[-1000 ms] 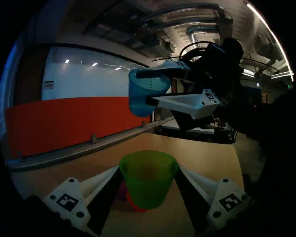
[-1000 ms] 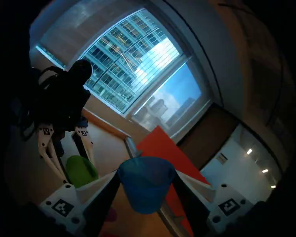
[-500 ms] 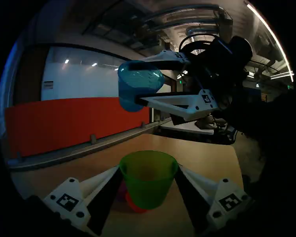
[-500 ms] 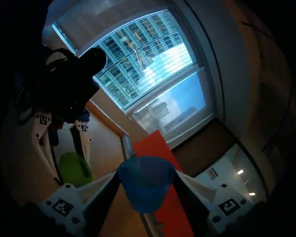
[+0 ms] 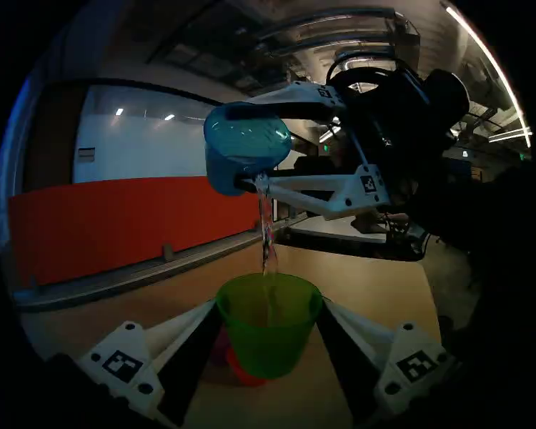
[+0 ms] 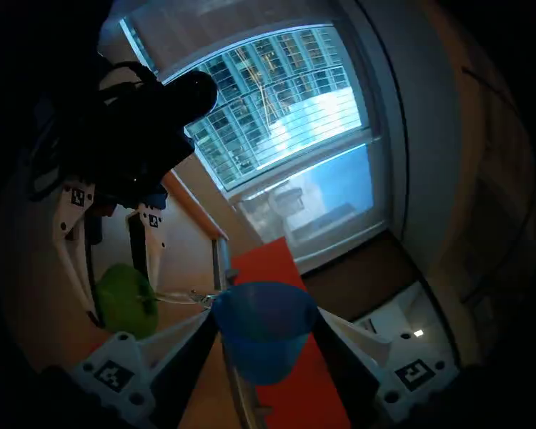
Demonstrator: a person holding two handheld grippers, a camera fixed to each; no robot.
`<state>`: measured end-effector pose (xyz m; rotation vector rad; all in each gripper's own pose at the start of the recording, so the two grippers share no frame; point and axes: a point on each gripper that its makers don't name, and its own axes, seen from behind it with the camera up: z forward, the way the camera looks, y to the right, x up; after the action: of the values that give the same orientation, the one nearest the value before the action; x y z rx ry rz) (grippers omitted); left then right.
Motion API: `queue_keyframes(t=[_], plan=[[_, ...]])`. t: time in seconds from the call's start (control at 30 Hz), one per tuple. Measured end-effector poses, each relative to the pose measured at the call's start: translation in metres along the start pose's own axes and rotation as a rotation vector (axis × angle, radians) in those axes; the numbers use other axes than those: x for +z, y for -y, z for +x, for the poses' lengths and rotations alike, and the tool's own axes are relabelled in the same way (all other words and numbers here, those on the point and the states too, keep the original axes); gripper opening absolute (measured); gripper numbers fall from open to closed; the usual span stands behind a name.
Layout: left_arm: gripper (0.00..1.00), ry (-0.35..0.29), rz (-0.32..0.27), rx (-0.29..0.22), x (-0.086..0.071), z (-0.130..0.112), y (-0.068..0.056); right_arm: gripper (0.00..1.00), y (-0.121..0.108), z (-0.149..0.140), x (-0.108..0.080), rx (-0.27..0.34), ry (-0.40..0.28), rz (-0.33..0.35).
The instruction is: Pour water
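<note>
The left gripper (image 5: 268, 309) stands low over the wooden table (image 5: 371, 279), its two white fingers parted to the width of the green cup (image 5: 268, 339) and pressing on the cup's two sides. The green cup sits upright between the fingertips, mouth up, centred on the gripper's axis. Just behind its base, a red item (image 5: 241, 373) and a purple item (image 5: 220, 347) lie on the table; their exact form cannot be told. The right gripper (image 5: 244, 149) hangs above and slightly beyond the green cup, held by a dark-sleeved hand. Its fingers close on opposite sides of the blue cup (image 5: 232, 168), one finger above and one below as seen in the left gripper view. The blue cup is tipped well over, its rim facing down toward the green cup. A thin water stream (image 5: 268, 236) runs from the lower lip of the blue cup straight into the open mouth of the green cup. The two cups are apart, joined by the stream alone. In the right gripper view, the blue cup (image 6: 264, 336) sits centred between the near fingertips, with the green cup (image 6: 123, 309) lower left beyond it. A red wall panel (image 5: 125, 222) runs behind the table.
</note>
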<state>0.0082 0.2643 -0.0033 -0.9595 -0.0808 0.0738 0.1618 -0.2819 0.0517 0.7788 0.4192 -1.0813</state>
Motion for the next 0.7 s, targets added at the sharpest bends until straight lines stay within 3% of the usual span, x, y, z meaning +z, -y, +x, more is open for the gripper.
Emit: queue_keyframes(t=[0.7], plan=[[0.87, 0.0, -0.004, 0.0, 0.0, -0.0005, -0.0014, 0.92, -0.0105, 0.0011, 0.0031, -0.098, 0.001, -0.021]])
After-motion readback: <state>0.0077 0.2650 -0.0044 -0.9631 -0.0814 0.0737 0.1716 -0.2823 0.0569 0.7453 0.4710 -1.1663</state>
